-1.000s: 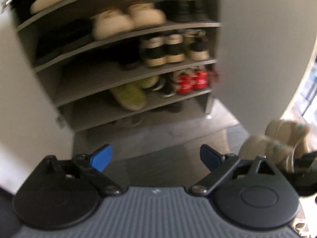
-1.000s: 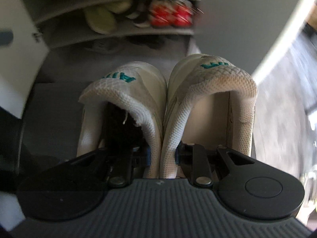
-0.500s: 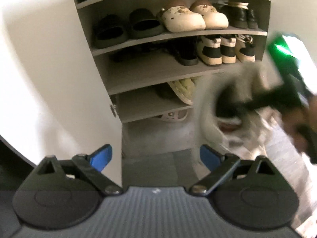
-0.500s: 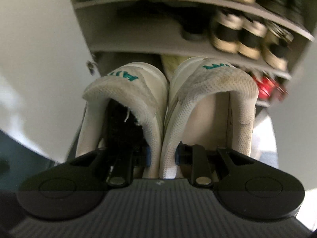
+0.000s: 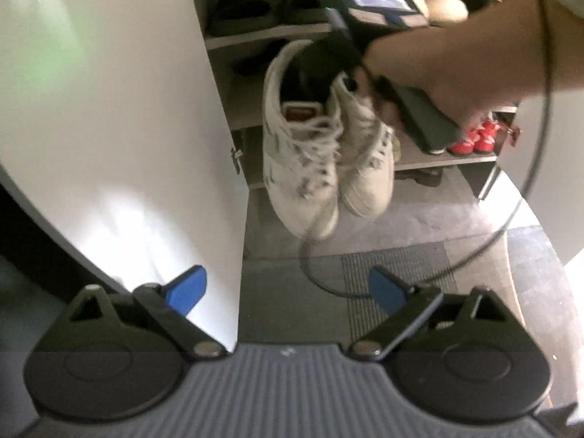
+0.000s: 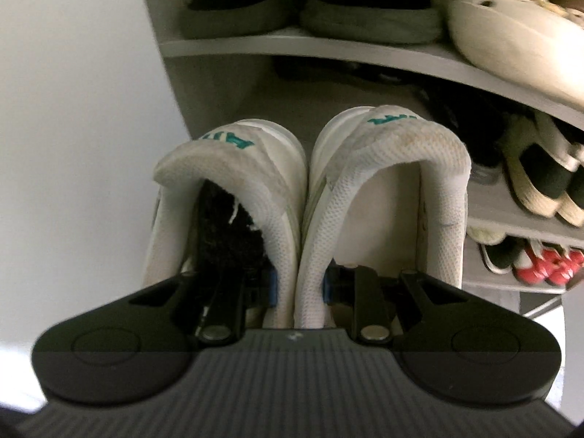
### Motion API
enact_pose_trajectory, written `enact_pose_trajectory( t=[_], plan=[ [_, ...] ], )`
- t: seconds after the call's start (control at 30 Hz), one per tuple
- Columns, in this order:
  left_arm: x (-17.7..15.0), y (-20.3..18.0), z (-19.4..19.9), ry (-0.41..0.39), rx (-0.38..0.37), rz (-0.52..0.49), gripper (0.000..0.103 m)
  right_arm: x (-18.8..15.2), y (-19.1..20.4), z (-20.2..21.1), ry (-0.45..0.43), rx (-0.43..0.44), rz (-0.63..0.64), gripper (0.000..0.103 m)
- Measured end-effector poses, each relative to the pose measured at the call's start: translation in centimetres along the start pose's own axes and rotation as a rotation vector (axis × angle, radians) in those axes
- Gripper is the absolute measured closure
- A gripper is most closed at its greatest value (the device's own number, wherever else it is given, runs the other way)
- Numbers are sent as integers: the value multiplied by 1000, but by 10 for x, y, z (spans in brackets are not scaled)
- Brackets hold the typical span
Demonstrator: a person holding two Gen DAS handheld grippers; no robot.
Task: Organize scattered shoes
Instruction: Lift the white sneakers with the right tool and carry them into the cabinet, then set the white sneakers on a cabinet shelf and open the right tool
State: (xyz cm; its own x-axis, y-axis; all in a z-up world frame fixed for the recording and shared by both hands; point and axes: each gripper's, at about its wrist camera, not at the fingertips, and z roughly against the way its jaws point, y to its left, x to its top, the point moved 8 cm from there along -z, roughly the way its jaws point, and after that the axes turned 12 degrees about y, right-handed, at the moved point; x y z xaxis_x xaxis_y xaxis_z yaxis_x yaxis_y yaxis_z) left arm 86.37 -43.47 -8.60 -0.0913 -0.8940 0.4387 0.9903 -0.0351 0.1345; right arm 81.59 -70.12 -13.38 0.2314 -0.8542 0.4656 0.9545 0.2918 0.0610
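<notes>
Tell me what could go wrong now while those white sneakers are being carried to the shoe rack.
The right tongs pinch only the touching inner collars of the white sneakers, so one shoe might slip out. The sneakers hang toes down with loose laces, which could snag on a shelf edge. The dangling cable might catch too.
</notes>
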Motion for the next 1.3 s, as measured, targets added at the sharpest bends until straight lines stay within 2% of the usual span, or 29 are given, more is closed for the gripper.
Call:
enact_pose_trajectory(
  t=[0.13,0.3,0.47,0.57,0.63,0.87,0.93,1.1,1.3],
  plan=[
    [3,-2,-16,18,10,28,6,30,1,-28,6,-4,-36,78],
    [-7,-10,-47,55,12,14,6,52,0,-53,29,1,-49,78],
    [-11,-23,-74,103,16,2,6,71,-6,-58,-21,-3,-44,78],
    [-11,-31,-92,141,21,-13,6,76,-7,-64,-39,-11,-31,78],
    [7,-28,-120,152,9,10,6,78,-7,-67,-59,-19,-27,77],
    [32,-40,-150,142,-4,38,6,68,-8,-66,-157,-49,-9,77],
    [44,-44,-162,134,-1,38,6,69,-10,-66,-149,-42,-20,77],
    [55,-49,-208,130,5,61,6,81,-22,-67,-56,-3,-76,77],
    [69,-51,-263,123,34,78,6,85,-34,-68,3,57,-61,77]
  ],
)
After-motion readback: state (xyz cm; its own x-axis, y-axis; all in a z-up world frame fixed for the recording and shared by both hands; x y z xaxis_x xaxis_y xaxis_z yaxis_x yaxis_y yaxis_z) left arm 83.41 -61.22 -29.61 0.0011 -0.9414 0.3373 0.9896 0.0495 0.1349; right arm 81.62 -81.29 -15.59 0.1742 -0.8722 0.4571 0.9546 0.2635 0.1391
